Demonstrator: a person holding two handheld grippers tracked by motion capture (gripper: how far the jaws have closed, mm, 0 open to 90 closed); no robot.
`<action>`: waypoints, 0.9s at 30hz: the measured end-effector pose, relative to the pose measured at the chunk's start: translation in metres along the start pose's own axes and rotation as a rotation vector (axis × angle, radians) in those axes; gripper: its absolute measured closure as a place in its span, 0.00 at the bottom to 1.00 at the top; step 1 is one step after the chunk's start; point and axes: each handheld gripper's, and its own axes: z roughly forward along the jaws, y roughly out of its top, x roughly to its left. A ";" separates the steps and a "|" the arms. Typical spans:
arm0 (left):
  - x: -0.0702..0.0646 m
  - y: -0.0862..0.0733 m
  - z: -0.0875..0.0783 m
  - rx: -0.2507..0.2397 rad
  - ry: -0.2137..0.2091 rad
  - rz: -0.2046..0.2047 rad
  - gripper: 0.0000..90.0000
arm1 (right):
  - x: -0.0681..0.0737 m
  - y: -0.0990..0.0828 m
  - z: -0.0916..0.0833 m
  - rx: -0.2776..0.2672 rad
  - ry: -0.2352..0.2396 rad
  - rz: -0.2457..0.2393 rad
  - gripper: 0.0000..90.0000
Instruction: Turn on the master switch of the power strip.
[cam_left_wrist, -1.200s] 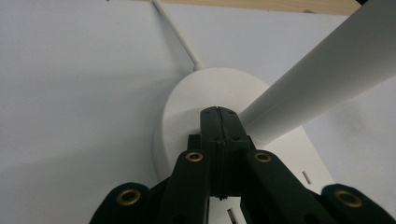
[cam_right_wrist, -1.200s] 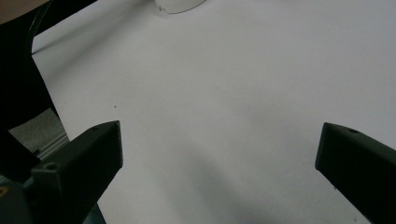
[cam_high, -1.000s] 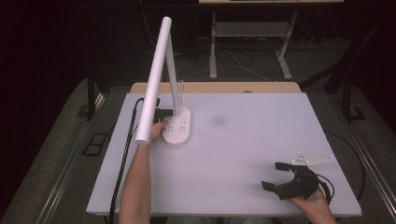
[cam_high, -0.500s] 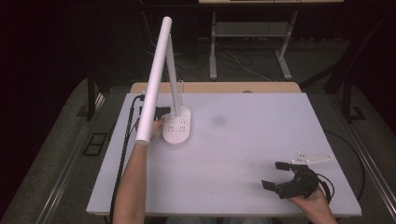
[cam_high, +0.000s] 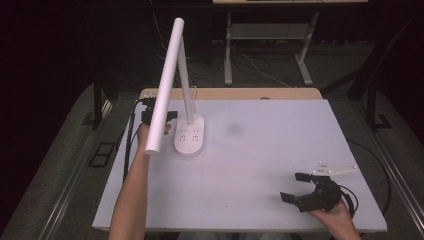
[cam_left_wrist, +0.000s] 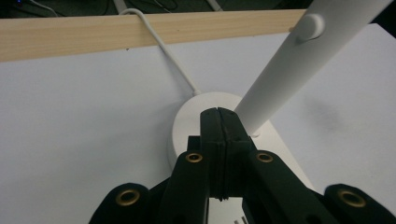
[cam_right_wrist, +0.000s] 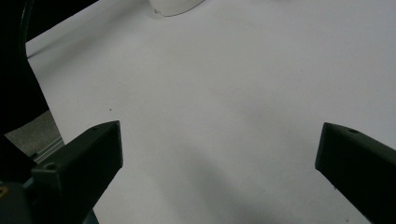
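Observation:
A white desk lamp stands at the table's back left on an oval base (cam_high: 190, 136), with an upright stem (cam_high: 186, 85) and a long tube head (cam_high: 164, 90) slanting down toward the front. My left gripper (cam_high: 171, 115) is just left of the base, partly hidden behind the head. In the left gripper view its jaws are pressed together with nothing between them, and the left gripper (cam_left_wrist: 219, 115) points over the base (cam_left_wrist: 191, 122) beside the stem (cam_left_wrist: 285, 65). My right gripper (cam_high: 292, 186) rests open at the front right. In its own view the right gripper (cam_right_wrist: 219, 144) spans bare table.
The lamp's white cord (cam_left_wrist: 164, 49) runs back over the wooden strip (cam_left_wrist: 93, 35) at the white table's (cam_high: 260, 155) far edge. A black cable (cam_high: 131, 135) trails down the table's left side. A faint grey smudge (cam_high: 234, 130) marks the table right of the base.
My left gripper has drawn a little to the left, off the lamp base's side. The right gripper has stayed in place, still open.

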 end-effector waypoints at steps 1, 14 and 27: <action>-0.001 0.001 -0.003 0.001 0.001 0.003 0.95 | 0.000 0.000 0.000 -0.001 0.000 0.000 0.00; 0.001 -0.008 -0.043 -0.032 -0.058 -0.027 0.32 | 0.000 0.000 -0.001 -0.007 0.000 0.003 0.00; -0.004 -0.025 -0.072 -0.097 -0.112 -0.035 0.00 | 0.001 0.001 -0.001 -0.012 0.002 -0.001 0.00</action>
